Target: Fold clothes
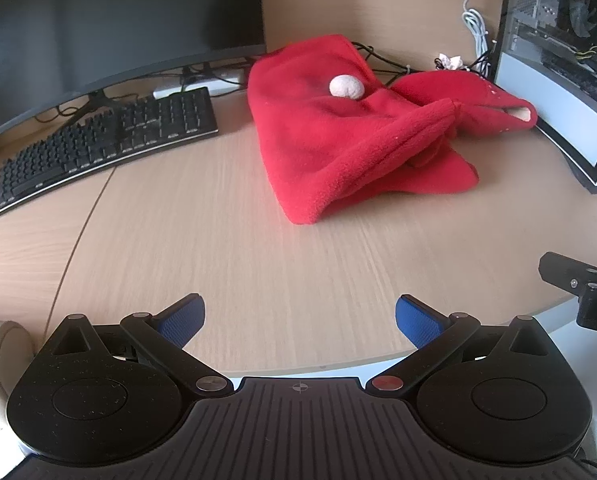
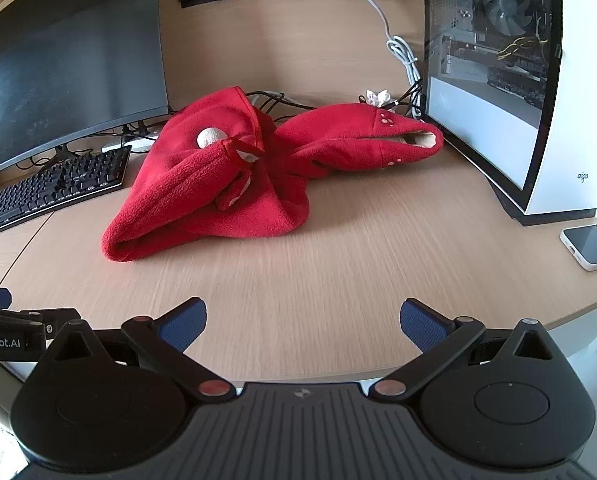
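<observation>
Both grippers hang at the near edge of the pale wood-grain desk (image 1: 258, 260), and neither one holds anything. The left gripper (image 1: 300, 322) has its blue-padded fingers (image 1: 184, 318) spread wide apart over bare desk. The right gripper (image 2: 303, 324) matches it, blue pads (image 2: 422, 326) parted, nothing between them. In the right wrist view the left gripper's black body pokes in at the lower left; in the left wrist view the right one shows at the far right edge.

Out in front, well apart from both grippers, lies the red fleece garment (image 1: 338, 136), bunched in a loose heap toward the back of the desk. A small off-white pom-pom (image 1: 347, 87) sits on its upper part. One part of it stretches off to the right, its open end showing a pale lining, and ends just beside the white glass-sided computer case (image 2: 530, 100).

To the left stands a black mechanical keyboard (image 1: 98, 148) under a dark curved monitor (image 1: 98, 20). A white-cased smartphone (image 2: 592, 245) lies face up near the case. Cables trail behind the garment.
</observation>
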`<action>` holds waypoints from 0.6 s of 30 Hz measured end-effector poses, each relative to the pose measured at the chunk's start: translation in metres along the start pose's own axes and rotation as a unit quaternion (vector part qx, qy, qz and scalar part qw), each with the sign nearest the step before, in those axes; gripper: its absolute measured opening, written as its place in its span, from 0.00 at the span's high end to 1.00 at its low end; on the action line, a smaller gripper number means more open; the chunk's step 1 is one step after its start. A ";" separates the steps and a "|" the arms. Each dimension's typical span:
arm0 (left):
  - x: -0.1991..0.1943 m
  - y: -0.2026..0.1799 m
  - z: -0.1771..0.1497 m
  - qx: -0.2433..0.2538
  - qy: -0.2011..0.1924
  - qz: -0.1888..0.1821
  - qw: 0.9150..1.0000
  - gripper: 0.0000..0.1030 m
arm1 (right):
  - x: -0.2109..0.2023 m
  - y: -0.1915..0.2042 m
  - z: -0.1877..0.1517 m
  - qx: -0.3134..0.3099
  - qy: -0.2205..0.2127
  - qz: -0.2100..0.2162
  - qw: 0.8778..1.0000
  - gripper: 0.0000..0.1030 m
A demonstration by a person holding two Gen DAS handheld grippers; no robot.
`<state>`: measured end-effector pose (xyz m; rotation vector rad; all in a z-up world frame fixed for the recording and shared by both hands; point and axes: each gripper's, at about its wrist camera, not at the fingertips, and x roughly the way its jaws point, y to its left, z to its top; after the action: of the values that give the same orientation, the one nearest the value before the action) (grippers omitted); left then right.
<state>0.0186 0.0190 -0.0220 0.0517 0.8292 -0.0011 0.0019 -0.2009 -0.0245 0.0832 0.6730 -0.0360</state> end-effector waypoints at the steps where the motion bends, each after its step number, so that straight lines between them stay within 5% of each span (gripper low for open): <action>1: 0.000 0.000 0.000 0.002 0.001 0.001 1.000 0.00 | 0.000 -0.001 0.000 0.000 0.001 0.000 1.000 0.00; 18: 0.015 -0.016 0.002 0.026 0.025 0.007 0.999 0.00 | 0.017 -0.022 -0.001 0.017 0.027 -0.001 0.999 0.00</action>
<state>0.0298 0.0028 -0.0320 0.1068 0.8788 -0.0090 0.0129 -0.2229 -0.0374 0.1156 0.7267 -0.0469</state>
